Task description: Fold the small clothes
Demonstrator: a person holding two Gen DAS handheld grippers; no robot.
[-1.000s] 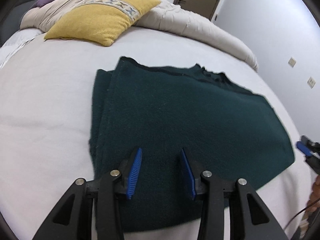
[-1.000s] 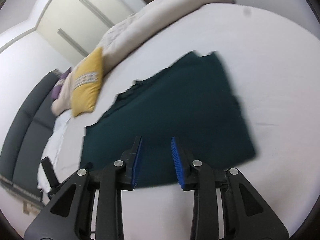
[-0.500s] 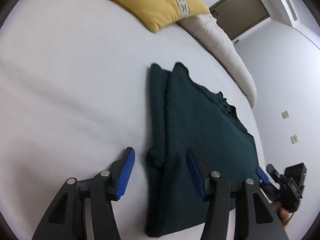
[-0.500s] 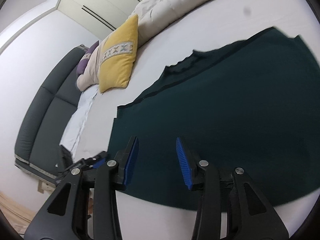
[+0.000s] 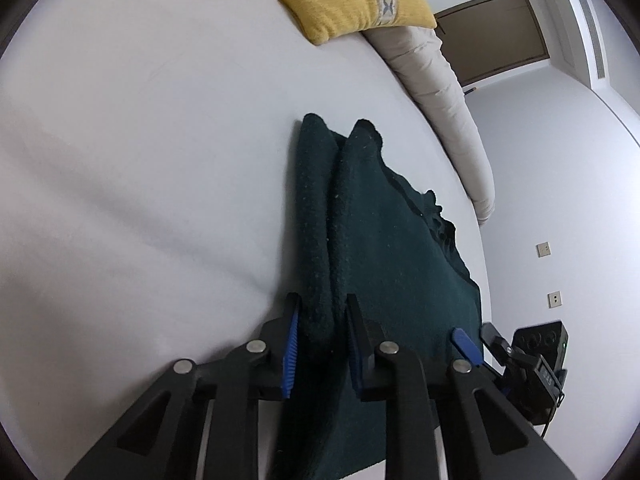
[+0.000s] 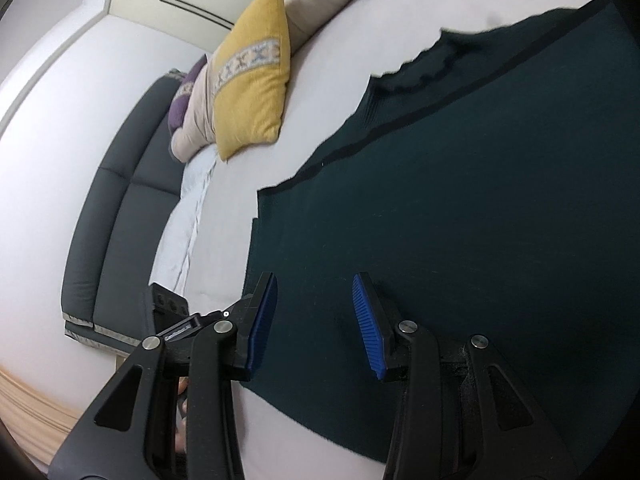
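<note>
Green sweater (image 5: 380,240) edge pinched by left tool (image 5: 320,340); right tool (image 6: 314,322) wide open.

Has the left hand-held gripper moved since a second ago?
Yes. The left hand-held gripper went from over the sweater's middle to its folded left edge, closing on it beside the bedsheet.

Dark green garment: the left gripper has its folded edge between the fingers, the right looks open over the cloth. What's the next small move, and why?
Probably close the right gripper on the near edge of the dark green garment first. Its jaws stand wide apart with cloth between, while the left gripper already pinches the folded edge. Lifting one-sided would likely skew the fold.
</note>
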